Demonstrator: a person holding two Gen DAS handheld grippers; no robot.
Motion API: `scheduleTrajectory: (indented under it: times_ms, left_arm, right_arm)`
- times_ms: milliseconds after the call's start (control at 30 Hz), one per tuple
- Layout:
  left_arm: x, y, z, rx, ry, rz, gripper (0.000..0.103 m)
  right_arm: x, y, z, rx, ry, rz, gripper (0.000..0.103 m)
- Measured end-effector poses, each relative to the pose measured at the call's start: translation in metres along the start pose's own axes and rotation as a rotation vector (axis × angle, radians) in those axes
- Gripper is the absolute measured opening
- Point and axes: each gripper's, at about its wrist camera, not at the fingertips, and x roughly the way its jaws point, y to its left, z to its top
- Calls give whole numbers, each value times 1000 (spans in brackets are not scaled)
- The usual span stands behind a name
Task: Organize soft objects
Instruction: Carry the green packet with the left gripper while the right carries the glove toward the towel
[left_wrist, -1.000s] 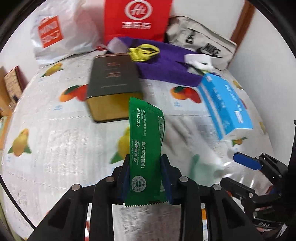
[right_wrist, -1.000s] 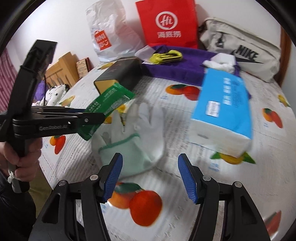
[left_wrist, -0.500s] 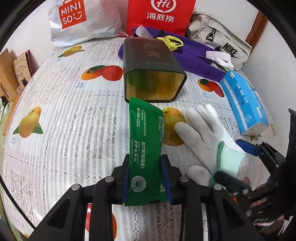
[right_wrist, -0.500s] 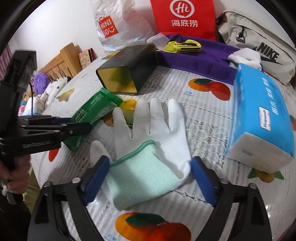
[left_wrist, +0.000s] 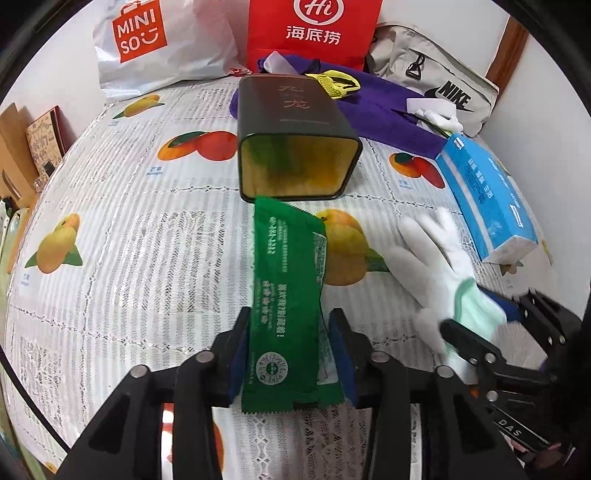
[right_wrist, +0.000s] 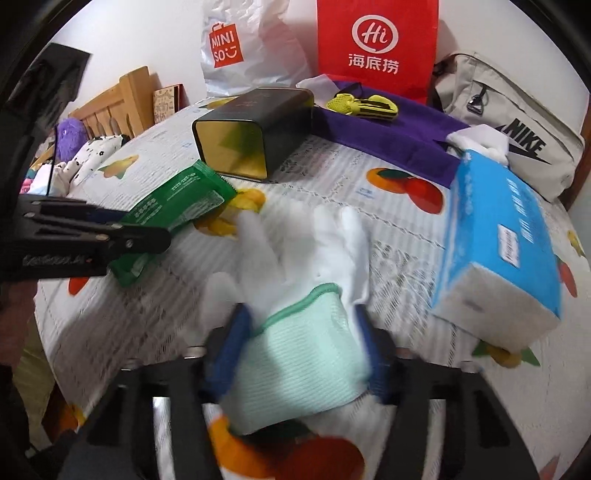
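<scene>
My left gripper (left_wrist: 291, 354) is shut on a green packet (left_wrist: 286, 295), whose far end points at the open mouth of a dark tin (left_wrist: 295, 147) lying on its side. The packet (right_wrist: 173, 210) and the tin (right_wrist: 255, 133) also show in the right wrist view. My right gripper (right_wrist: 303, 347) is shut on the mint-green cuff of a white glove (right_wrist: 306, 295) that lies on the fruit-print tablecloth (left_wrist: 129, 258). The glove (left_wrist: 436, 258) and the right gripper (left_wrist: 491, 325) show at the right of the left wrist view.
A blue tissue pack (right_wrist: 506, 240) lies right of the glove. Behind the tin are a purple cloth (left_wrist: 380, 110), a yellow item (left_wrist: 336, 83), a red bag (left_wrist: 310, 33), a white Miniso bag (left_wrist: 147, 44) and a grey Nike bag (left_wrist: 436, 74).
My left gripper carried the green packet closer to the tin's mouth. My right gripper moved forward over the glove's cuff and closed on it.
</scene>
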Motion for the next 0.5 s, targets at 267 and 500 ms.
scheduleTrajectory:
  times_ms: [267, 500]
  left_arm:
    - [4, -14, 0, 49, 3, 47, 53]
    - [7, -19, 1, 67, -28, 76, 41]
  right_arm:
    - [-26, -18, -33, 45, 30, -13, 27]
    - [-45, -48, -56, 120, 54, -89, 25]
